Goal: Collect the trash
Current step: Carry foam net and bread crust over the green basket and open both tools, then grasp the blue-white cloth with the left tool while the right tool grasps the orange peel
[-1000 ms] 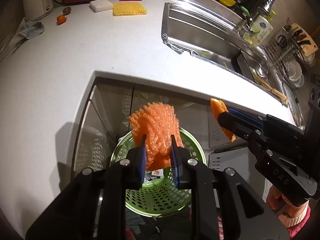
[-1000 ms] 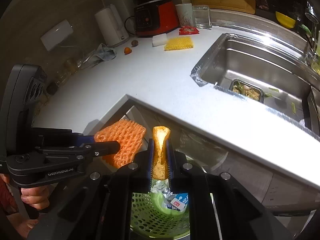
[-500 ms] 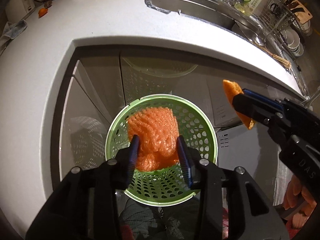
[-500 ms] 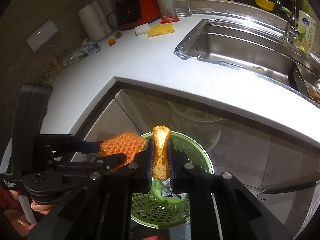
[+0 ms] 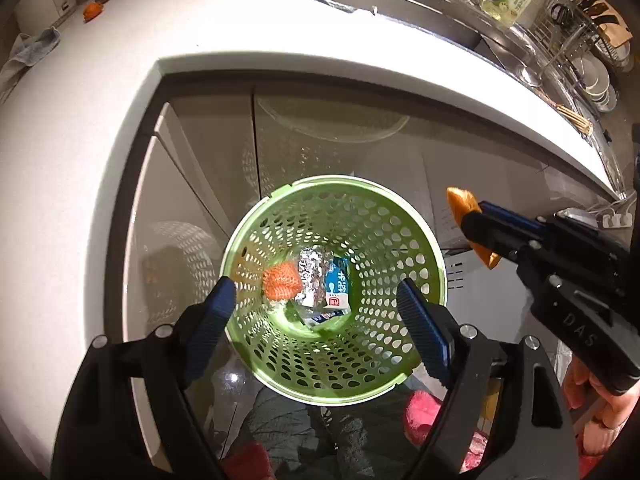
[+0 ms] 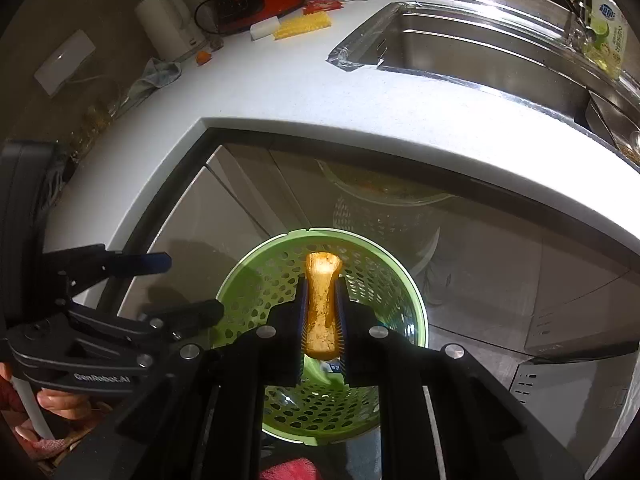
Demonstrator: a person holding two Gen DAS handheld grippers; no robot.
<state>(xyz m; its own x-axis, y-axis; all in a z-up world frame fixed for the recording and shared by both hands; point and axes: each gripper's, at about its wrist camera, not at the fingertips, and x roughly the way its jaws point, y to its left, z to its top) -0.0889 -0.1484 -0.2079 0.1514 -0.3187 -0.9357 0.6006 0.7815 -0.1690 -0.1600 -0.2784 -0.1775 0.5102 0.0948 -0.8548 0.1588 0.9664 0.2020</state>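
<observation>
— Where is the trash sitting right now?

— The orange foam net [image 5: 281, 285] is lying at the bottom of the green bin [image 5: 334, 182], touching the foil wad [image 5: 313, 277] at its three o'clock, with a small blue-and-white carton [image 5: 337, 288] just past that. My left gripper [image 5: 318, 322] is hanging over the bin mouth; its jaws have just been opening and are standing wide apart with nothing between them, so that piece is delivered.

— And the other hand?

— My right gripper [image 6: 321, 316] is clenching the orange peel [image 6: 321, 304], which is sticking up past the pads. It is poised above the bin, toward the rim at twelve o'clock in its own view.

— So which step are we in?

— I am judging it as the drop-off: one item released, one waiting. Next, the right jaws are needing to let go while the peel is sitting over the opening, not over the rim. More bits are lying far off on the white counter [image 5: 120, 120], around eleven o'clock: a yellow net [image 6: 304, 26] and a small orange scrap [image 6: 204, 57].
</observation>
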